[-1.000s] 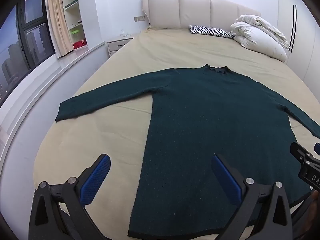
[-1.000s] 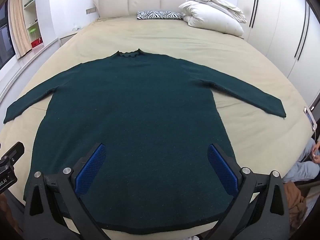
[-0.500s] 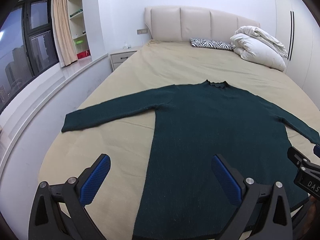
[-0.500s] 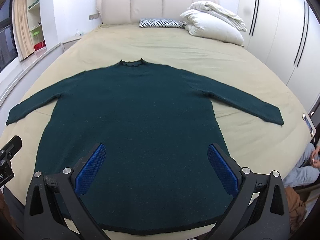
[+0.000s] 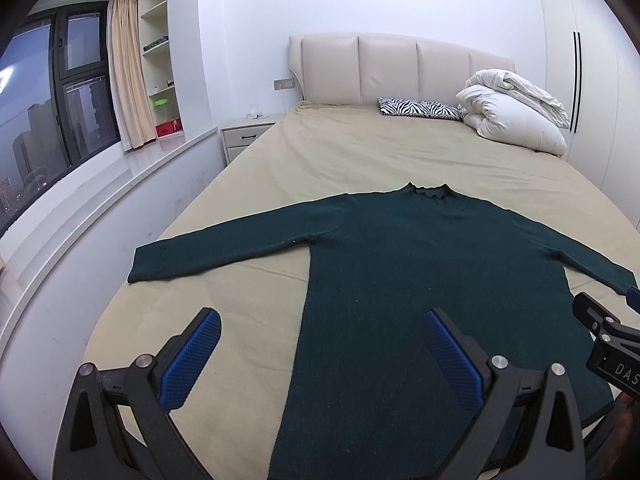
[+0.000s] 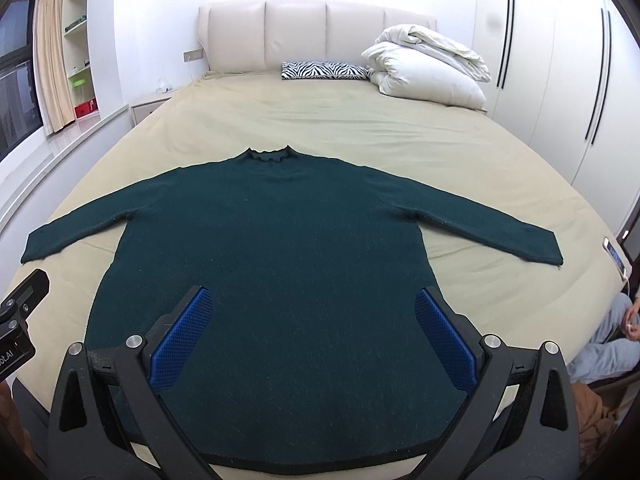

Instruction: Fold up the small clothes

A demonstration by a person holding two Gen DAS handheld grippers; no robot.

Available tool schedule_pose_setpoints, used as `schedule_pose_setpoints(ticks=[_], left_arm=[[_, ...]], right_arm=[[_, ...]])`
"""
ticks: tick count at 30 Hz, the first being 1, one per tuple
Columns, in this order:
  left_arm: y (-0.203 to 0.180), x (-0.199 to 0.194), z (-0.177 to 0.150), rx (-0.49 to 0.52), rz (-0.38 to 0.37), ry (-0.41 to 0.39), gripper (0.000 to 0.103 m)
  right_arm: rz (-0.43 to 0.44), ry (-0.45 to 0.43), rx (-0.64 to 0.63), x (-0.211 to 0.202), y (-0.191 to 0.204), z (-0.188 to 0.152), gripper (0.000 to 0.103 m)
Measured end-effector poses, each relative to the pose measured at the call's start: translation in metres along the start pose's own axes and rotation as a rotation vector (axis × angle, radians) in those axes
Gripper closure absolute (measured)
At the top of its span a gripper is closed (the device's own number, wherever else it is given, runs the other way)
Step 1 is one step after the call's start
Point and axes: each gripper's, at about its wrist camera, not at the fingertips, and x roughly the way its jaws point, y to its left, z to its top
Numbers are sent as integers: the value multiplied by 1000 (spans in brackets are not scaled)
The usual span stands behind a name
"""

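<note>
A dark green long-sleeved sweater (image 6: 280, 240) lies flat on the beige bed (image 6: 320, 120), collar away from me, both sleeves spread out. It also shows in the left wrist view (image 5: 420, 264). My left gripper (image 5: 320, 344) is open and empty, above the sweater's lower left side near the hem. My right gripper (image 6: 314, 334) is open and empty, above the middle of the sweater's lower part. The right gripper's body (image 5: 608, 340) shows at the right edge of the left wrist view.
A zebra-print pillow (image 6: 324, 70) and a folded white duvet (image 6: 428, 68) lie at the headboard. A nightstand (image 5: 244, 136) and a window ledge (image 5: 100, 196) run along the left. A phone (image 6: 614, 256) lies at the bed's right edge, beside a seated person (image 6: 608, 340).
Both grippers have tilted up and drawn back a little, so the sweater sits lower and farther in both views. The sweater has not moved. Both stay open.
</note>
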Motion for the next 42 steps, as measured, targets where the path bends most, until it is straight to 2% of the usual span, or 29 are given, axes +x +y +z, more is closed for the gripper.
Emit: schedule_pose_setpoints(ticks=[42], left_arm=[[-5, 5, -8, 13, -3, 49, 0]], right_arm=[[3, 41, 7, 9, -2, -2, 0]])
